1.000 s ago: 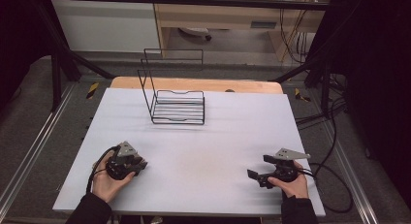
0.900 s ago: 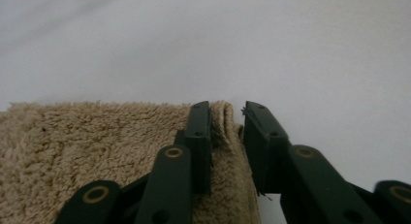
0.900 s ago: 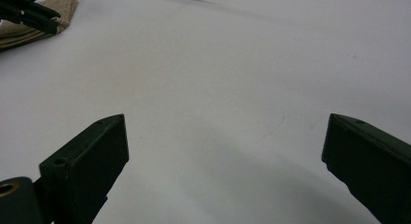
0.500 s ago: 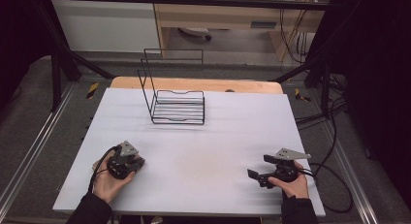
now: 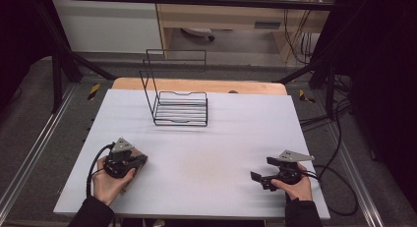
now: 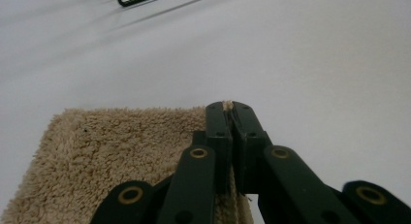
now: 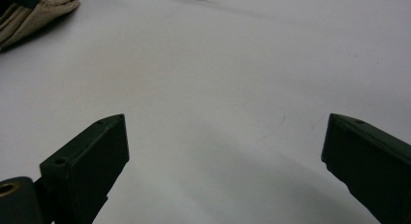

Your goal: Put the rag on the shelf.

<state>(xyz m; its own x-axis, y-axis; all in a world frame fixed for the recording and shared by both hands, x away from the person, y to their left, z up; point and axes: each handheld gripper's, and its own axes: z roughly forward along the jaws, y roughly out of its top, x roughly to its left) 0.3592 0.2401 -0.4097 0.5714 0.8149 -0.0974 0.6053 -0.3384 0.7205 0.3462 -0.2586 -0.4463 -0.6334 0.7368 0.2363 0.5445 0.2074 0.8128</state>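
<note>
I see my left gripper [image 6: 231, 107] clamped on the edge of a beige towel [image 6: 121, 151] at the near-left of the white table [image 5: 211, 158] | my right gripper [image 5: 259, 178] spread wide over bare tabletop at near-right, gripping nothing | black wire rack [image 5: 179, 106] stands at the far side, well apart from both.

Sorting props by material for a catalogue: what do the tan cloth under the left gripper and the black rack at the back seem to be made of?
The tan cloth looks like terry or a similar looped-pile fabric: its surface is fuzzy and matte, and a fringe of it shows between the shut jaws of the left gripper. The black rack looks like thin metal wire with a dark coating, though coated or painted cannot be told.
</note>
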